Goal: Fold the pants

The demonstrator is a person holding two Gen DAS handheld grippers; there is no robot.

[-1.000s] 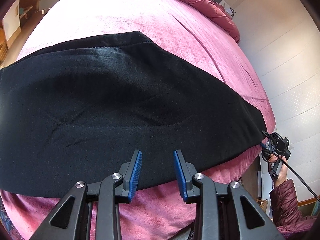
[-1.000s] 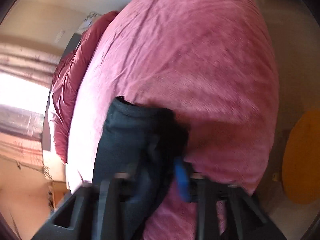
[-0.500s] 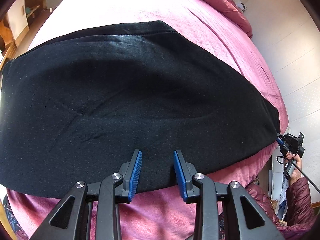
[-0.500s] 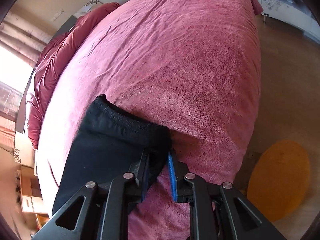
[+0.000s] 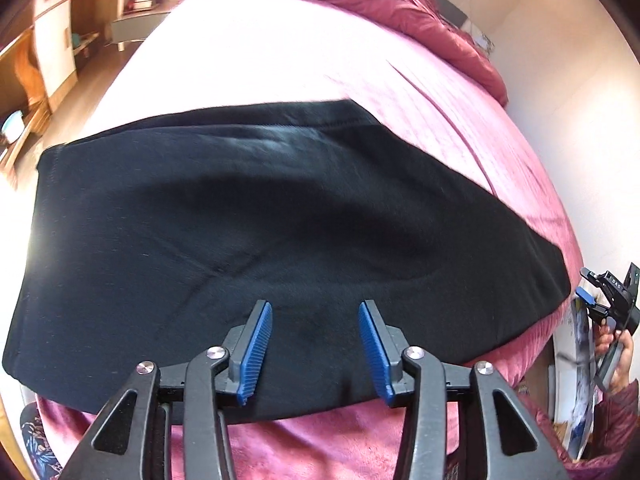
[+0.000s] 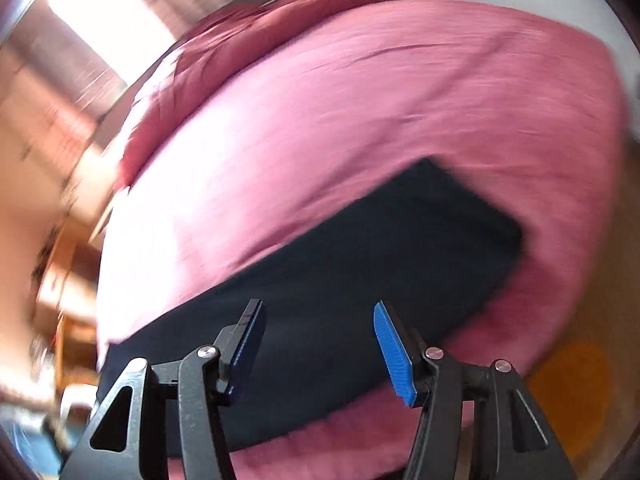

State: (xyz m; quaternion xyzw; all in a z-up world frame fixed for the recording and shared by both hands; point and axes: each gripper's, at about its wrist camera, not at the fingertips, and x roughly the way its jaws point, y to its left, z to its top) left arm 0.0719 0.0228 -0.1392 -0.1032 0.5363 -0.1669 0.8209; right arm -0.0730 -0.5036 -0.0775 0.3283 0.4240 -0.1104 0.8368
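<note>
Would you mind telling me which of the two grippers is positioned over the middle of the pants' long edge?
The left gripper: open, it straddles the near edge of the black pants mid-length. The right gripper is out at their far right end.

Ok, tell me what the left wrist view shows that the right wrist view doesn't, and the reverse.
Only the left wrist view shows the right gripper from outside, in the person's hand past the bed's edge, plus wooden shelves. Only the right wrist view shows a bright window and an orange round patch on the floor. Both show the black pants lying flat on the pink blanket, each gripper open above them.
</note>
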